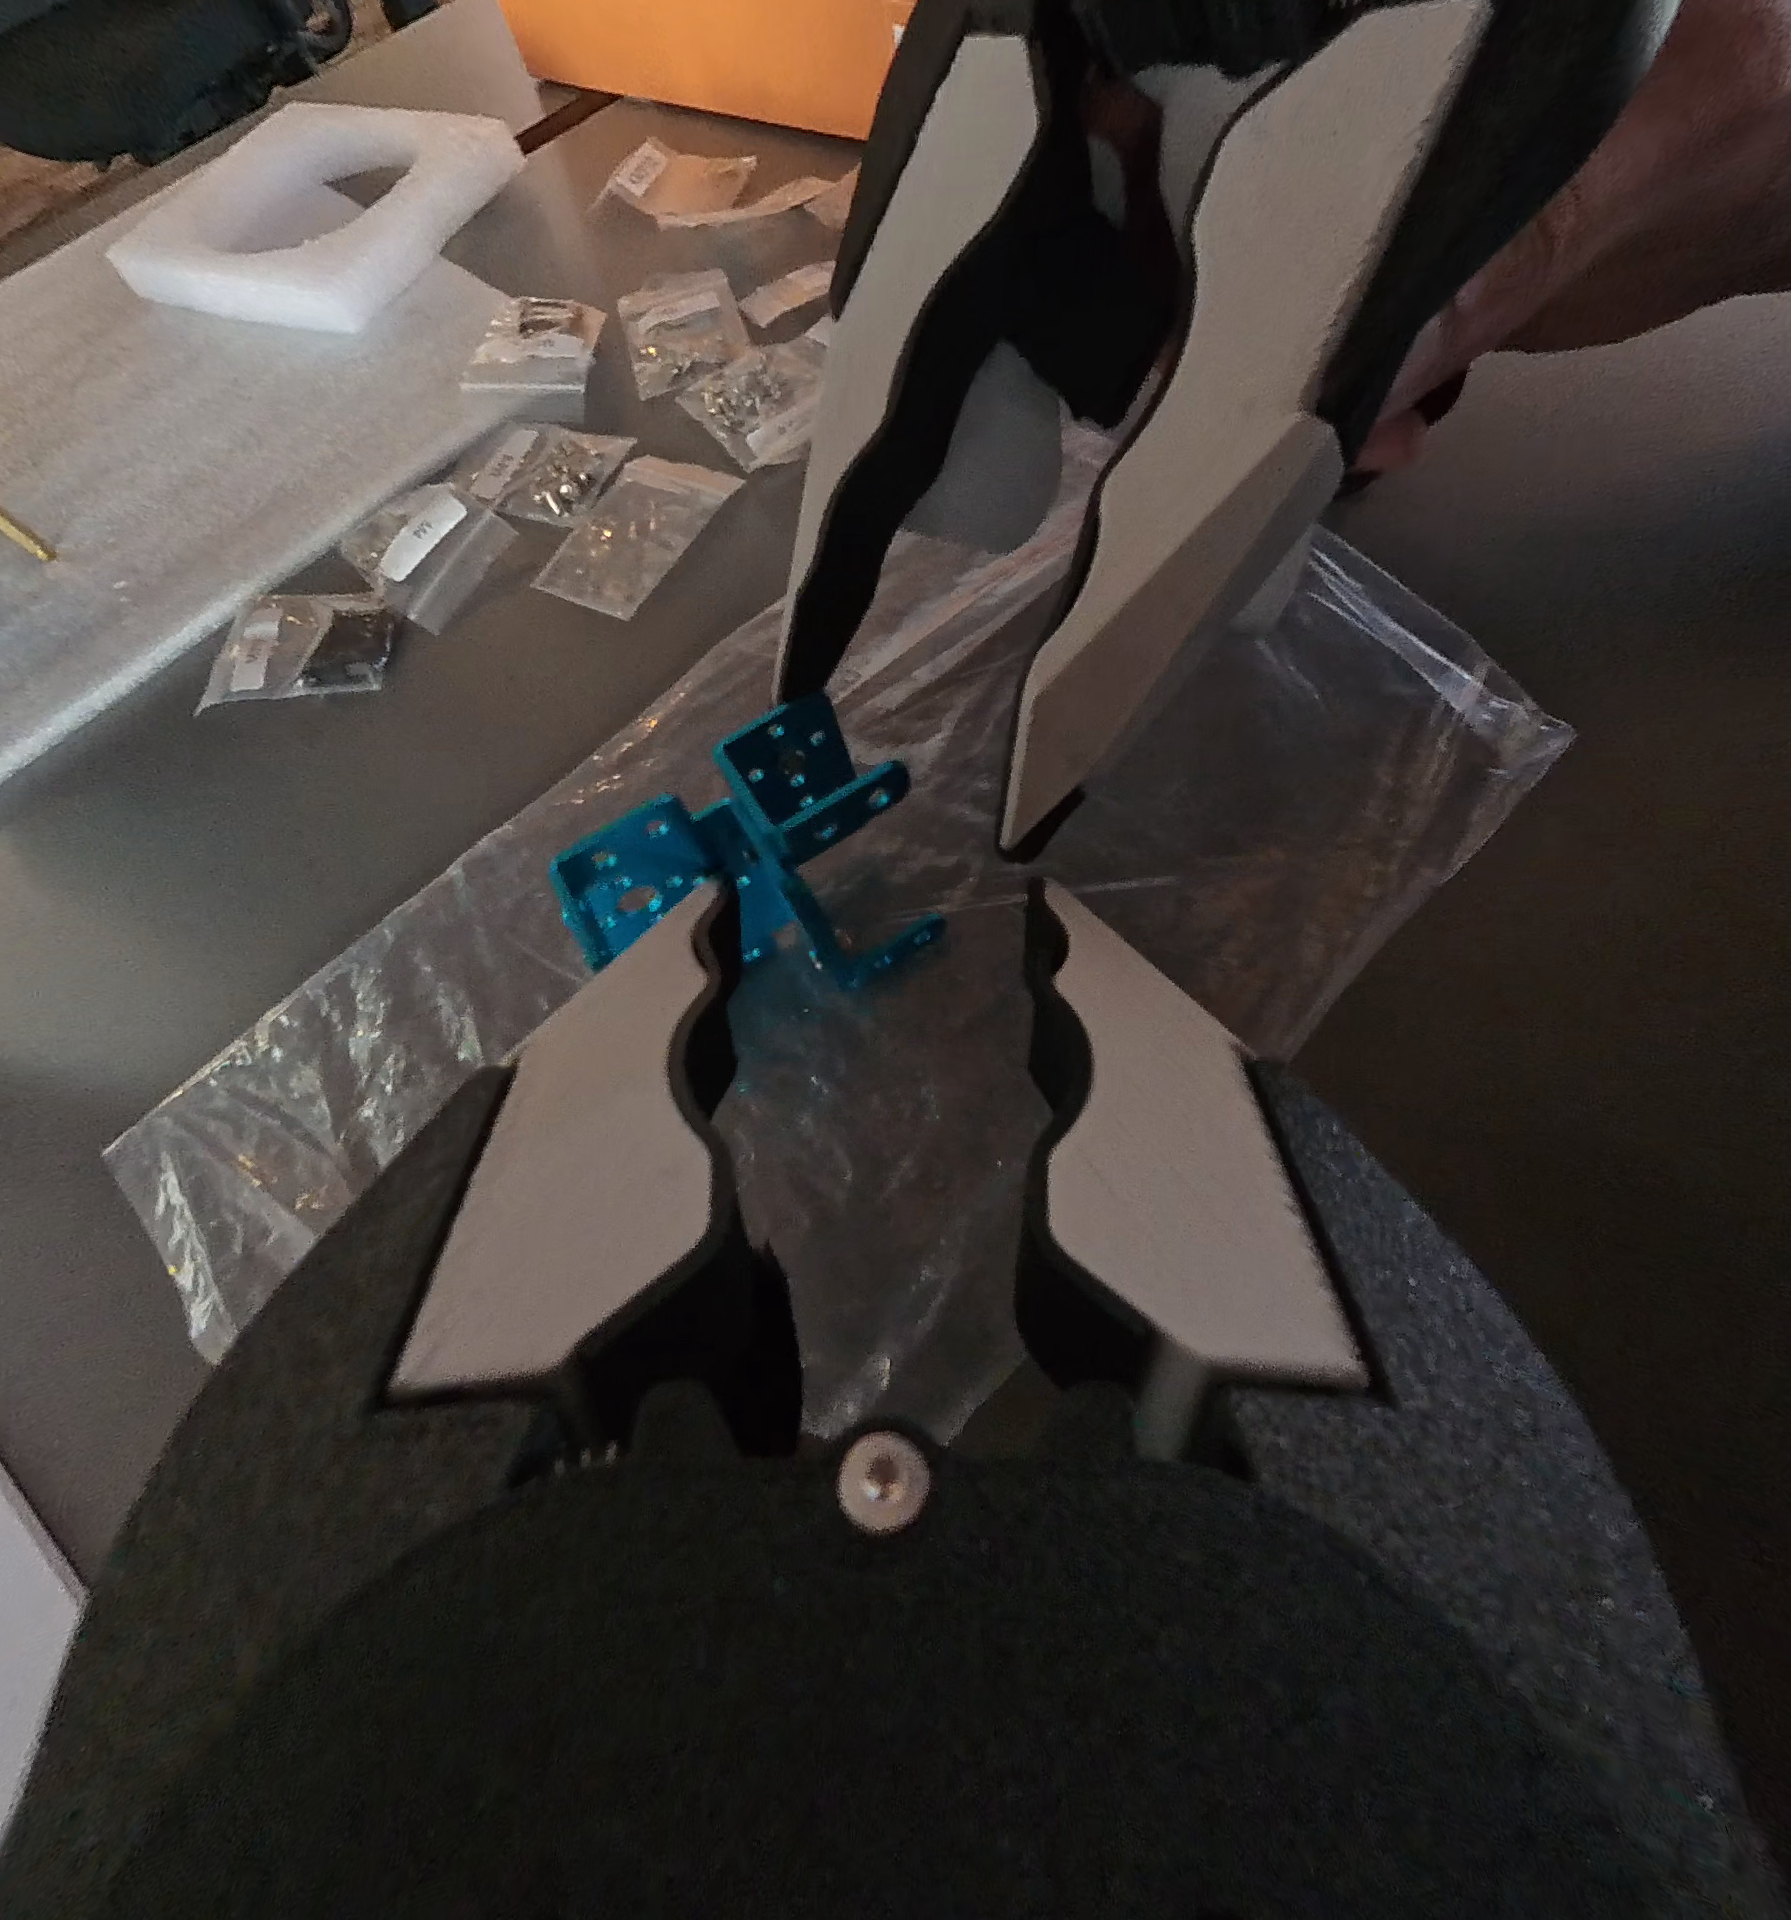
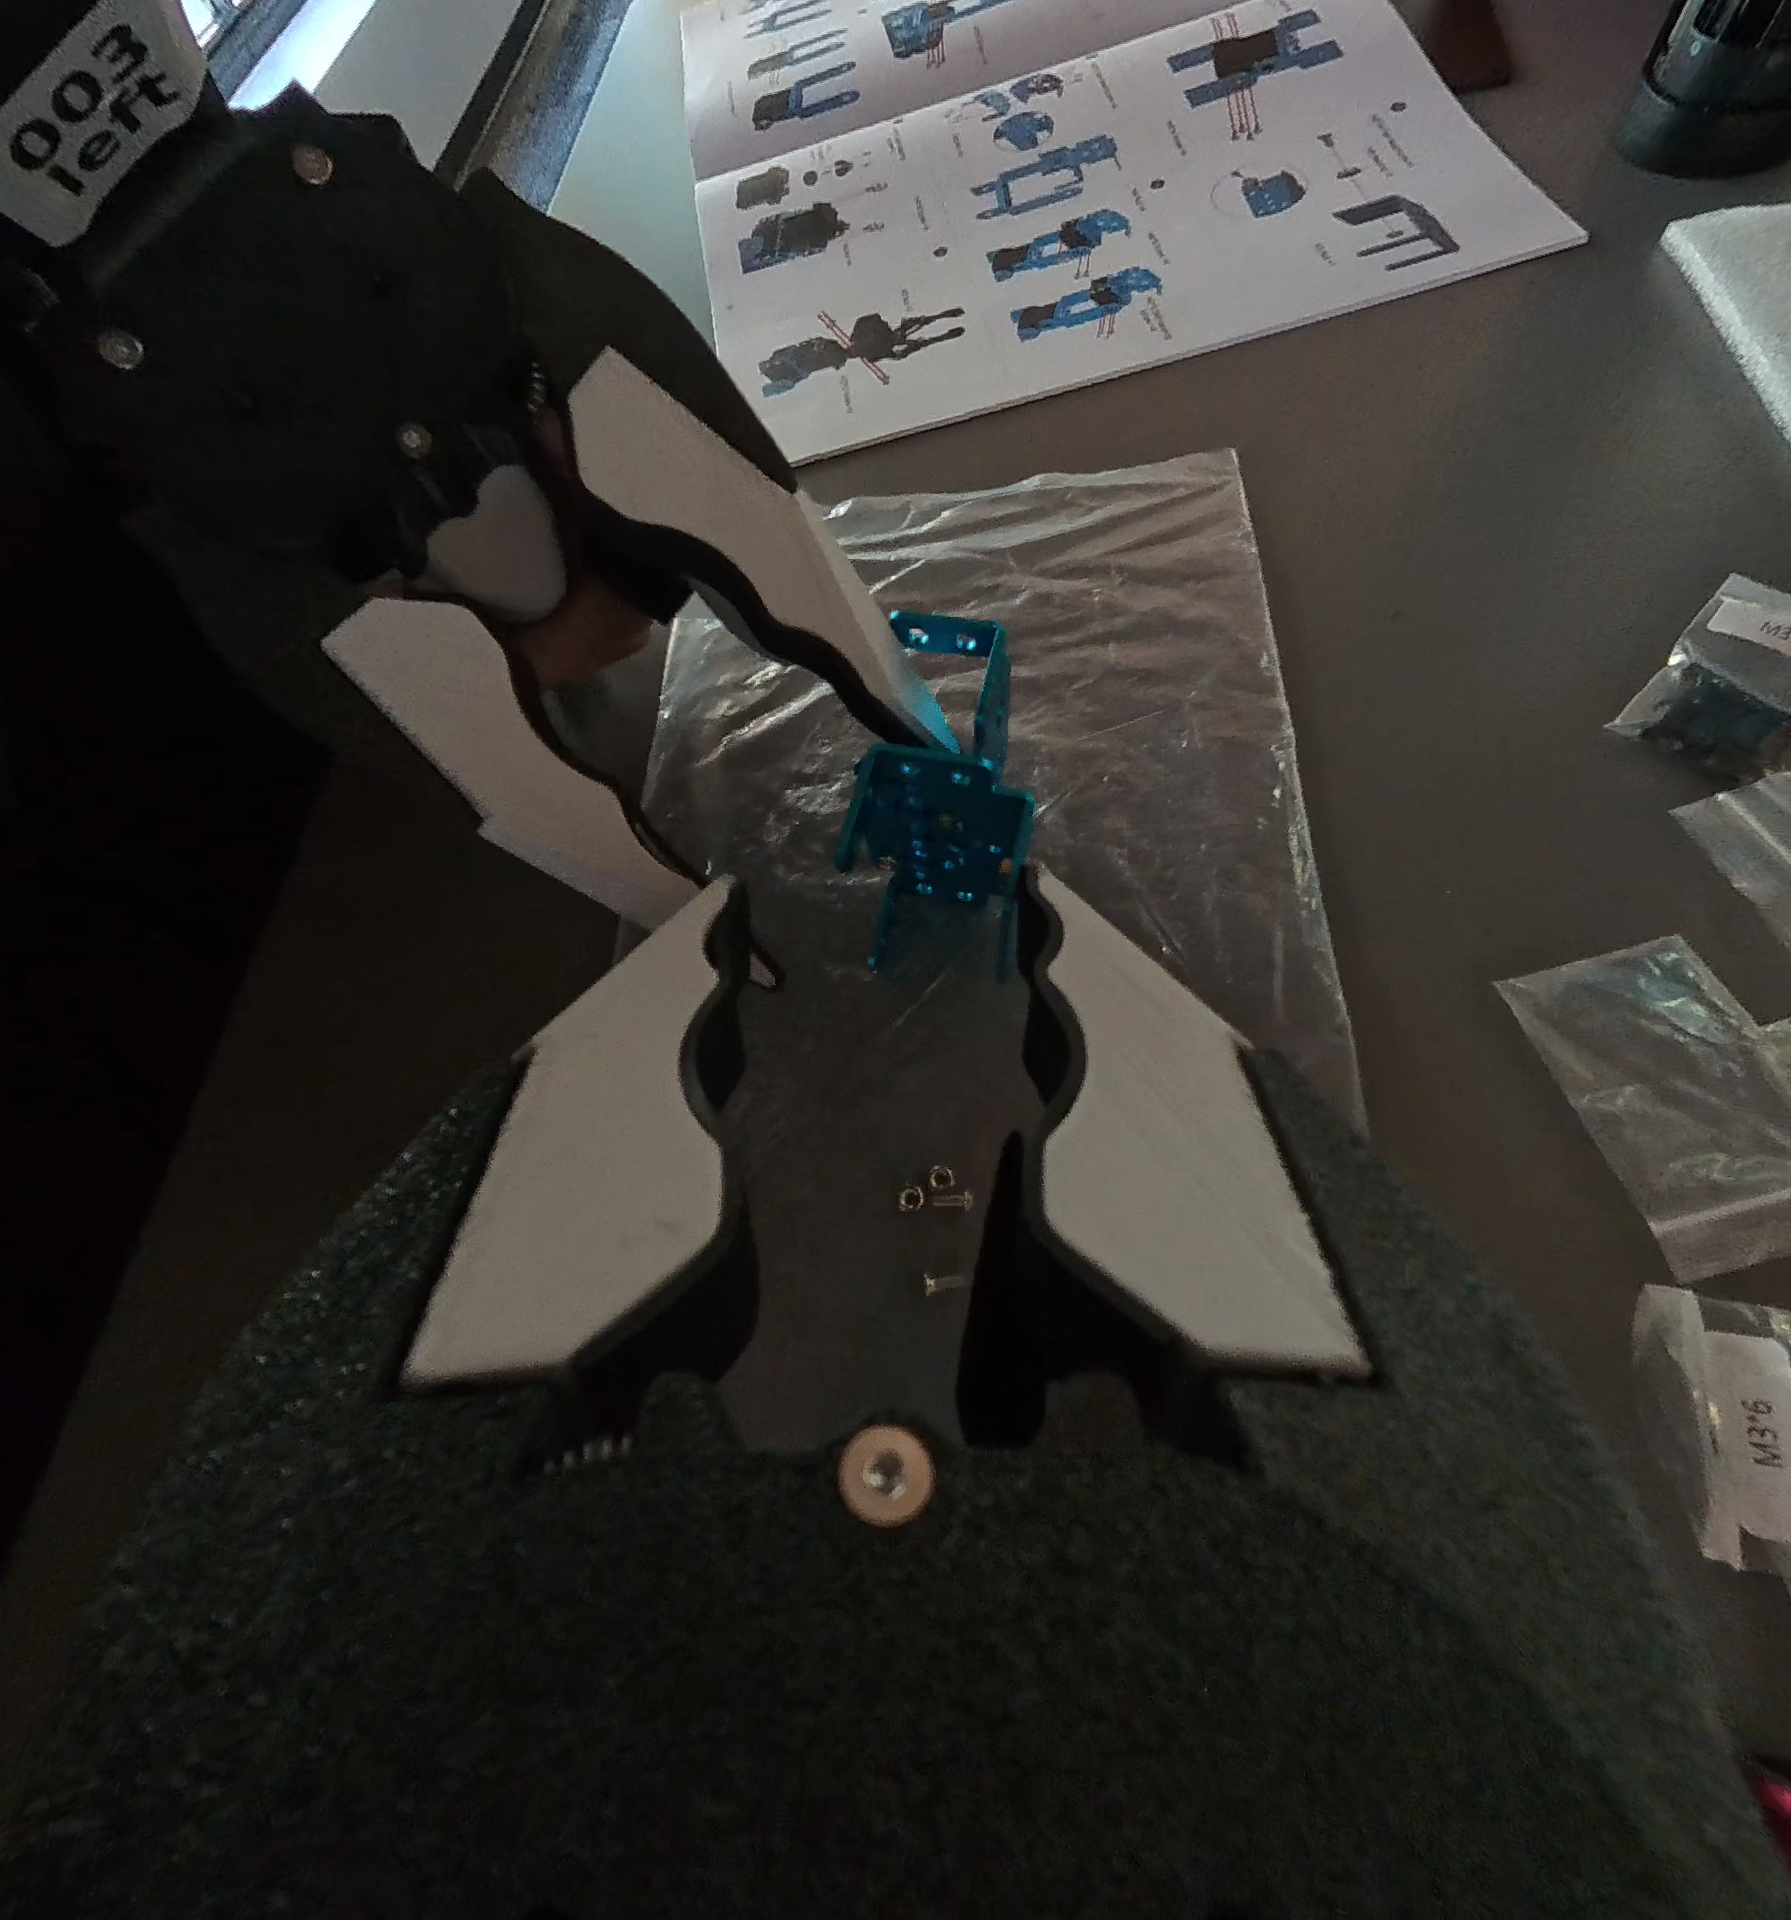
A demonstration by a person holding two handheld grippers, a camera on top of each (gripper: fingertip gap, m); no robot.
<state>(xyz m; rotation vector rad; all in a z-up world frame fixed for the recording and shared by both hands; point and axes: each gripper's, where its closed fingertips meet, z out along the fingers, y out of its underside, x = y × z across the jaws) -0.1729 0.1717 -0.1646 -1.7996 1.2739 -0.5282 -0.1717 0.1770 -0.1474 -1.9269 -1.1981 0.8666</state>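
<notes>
A cluster of blue perforated metal brackets stands on a clear plastic bag on the grey table. My left gripper is open, and its left fingertip touches the brackets' near side. My right gripper comes down from above, open, with one fingertip just above the top bracket. In the right wrist view the brackets sit between my right gripper's open fingers, close to the right finger. My left gripper reaches in from the upper left, one fingertip on the brackets.
Small loose screws and nuts lie on the table. Several small bags of hardware lie left, also at right. A printed instruction sheet, white foam frame, orange box and a hand lie beyond. My left and right fingertips are right by each other.
</notes>
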